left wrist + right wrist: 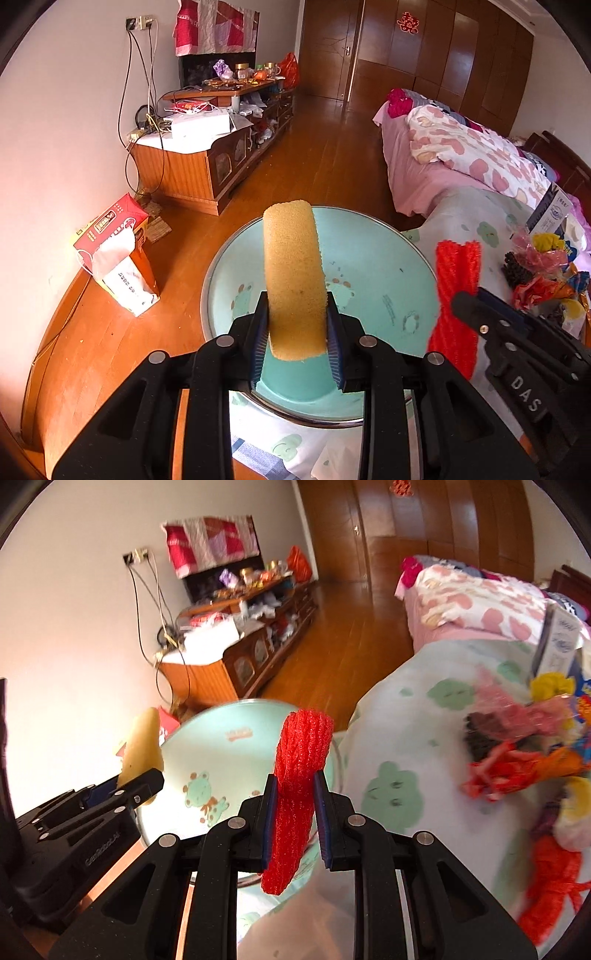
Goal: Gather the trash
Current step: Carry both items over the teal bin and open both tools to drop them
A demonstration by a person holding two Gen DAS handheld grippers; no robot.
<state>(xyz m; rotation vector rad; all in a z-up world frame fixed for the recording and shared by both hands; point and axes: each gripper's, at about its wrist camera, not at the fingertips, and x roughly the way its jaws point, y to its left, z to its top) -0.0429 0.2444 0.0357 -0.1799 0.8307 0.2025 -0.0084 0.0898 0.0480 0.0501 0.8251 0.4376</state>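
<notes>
At frame centre, the left gripper (297,332) clamps a soft yellow sponge (293,280); the right gripper (294,819) pinches light, squashy red foam netting (299,775) mid-length, both above the basin (388,258).

Yellow sponge strip (293,273): porous, oblong, rounded top end, standing near upright, clamped low between the left claw (297,332) pads, above the basin.

Red foam net (301,775): ribbed, folded, upright with a slight lean, pinched between the right claw (295,823) pads, over the basin's right rim.

Basin (388,258): round, mint-green inside, metal rim, cartoon frog print; sits at the edge of the bed.

Loose wrappers (517,760): red, orange, yellow, pink, heaped on the bed cover toward its right side.
</notes>
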